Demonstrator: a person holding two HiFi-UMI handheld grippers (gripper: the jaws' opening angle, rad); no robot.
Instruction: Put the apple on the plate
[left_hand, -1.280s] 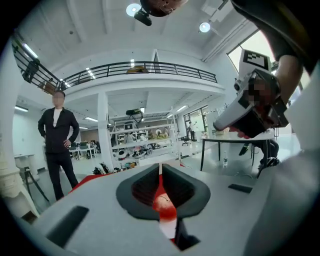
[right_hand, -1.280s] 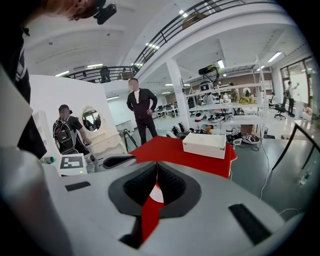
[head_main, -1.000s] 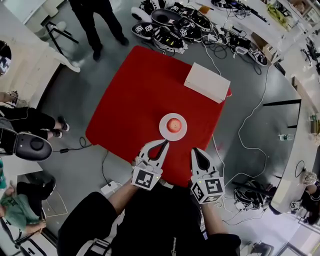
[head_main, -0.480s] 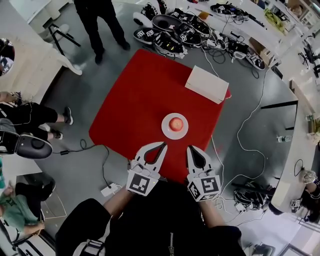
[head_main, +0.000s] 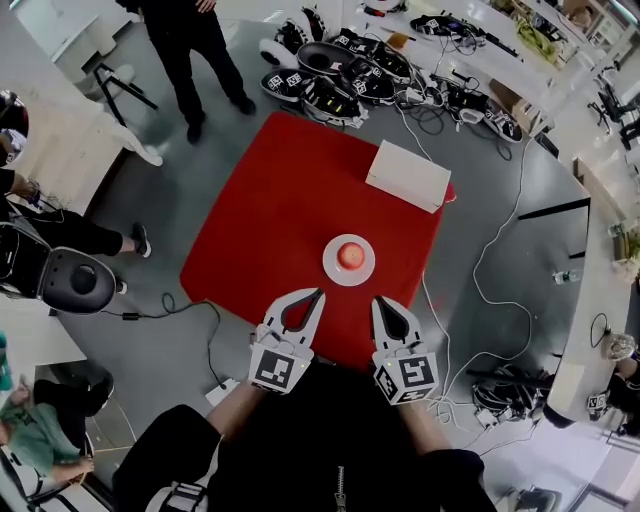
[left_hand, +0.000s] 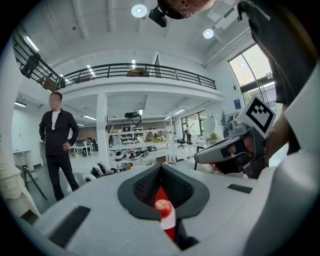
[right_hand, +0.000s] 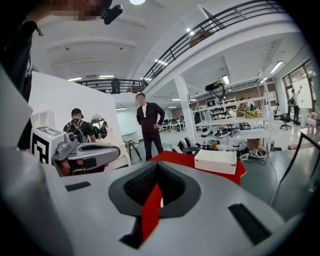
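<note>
A red apple (head_main: 350, 255) sits on a small white plate (head_main: 333, 270) near the front edge of the red table (head_main: 280, 200). My left gripper (head_main: 319, 292) is shut and empty, its tips a little short of the plate on the near left. My right gripper (head_main: 378, 302) is likewise shut with nothing in it, just near-right of the plate. In the left gripper view the apple (left_hand: 161, 204) and plate (left_hand: 168, 219) show through the gap behind the closed left gripper (left_hand: 161, 170). The right gripper view looks past the shut right gripper (right_hand: 157, 167) onto the red table (right_hand: 172, 157).
A white box (head_main: 408, 175) lies on the table's far right corner. Several black devices and cables (head_main: 340, 65) crowd the floor beyond the table. A person in black (head_main: 185, 40) stands at the far left. A round black stool (head_main: 75, 282) and seated people are at left.
Both grippers have drawn back from the plate toward me and risen a little, still shut. The apple stays on the plate.
</note>
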